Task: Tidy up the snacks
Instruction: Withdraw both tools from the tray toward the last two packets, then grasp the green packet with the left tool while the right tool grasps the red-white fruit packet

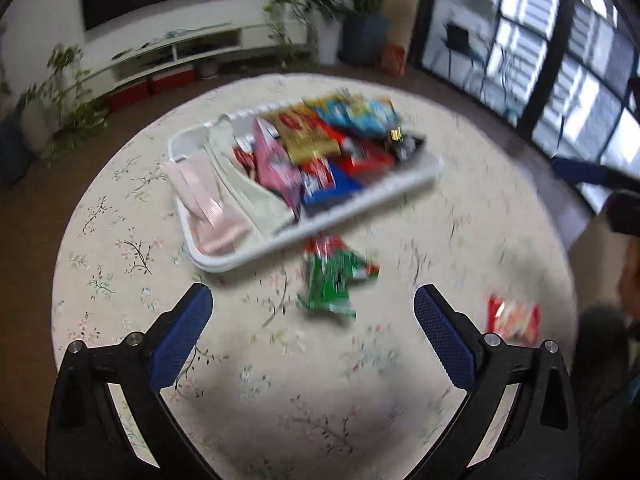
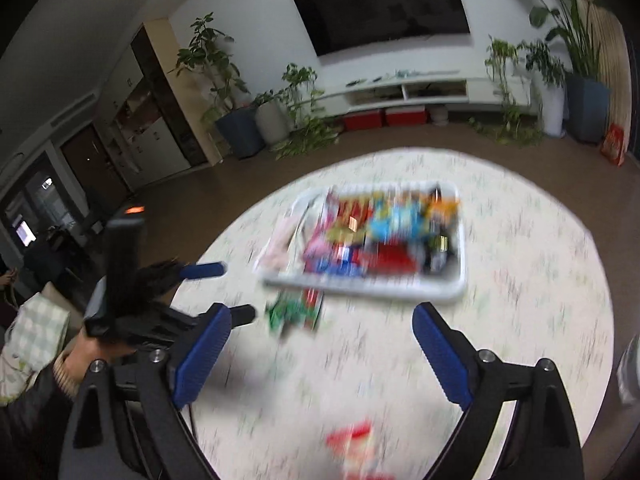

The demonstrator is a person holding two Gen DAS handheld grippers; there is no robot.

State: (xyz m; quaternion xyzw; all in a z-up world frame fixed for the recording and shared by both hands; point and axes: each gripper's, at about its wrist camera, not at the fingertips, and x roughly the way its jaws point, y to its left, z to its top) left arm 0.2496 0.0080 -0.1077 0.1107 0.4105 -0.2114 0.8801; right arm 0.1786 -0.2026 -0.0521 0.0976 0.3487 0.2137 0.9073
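Both wrist views downward, sharing tray [image 1: 256, 258]

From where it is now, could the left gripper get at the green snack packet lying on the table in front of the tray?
Probably yes. The left gripper is open and empty, and the green snack packet lies flat on the table just ahead of its fingers, outside the white tray. Nothing stands between them, though the frames are blurred.
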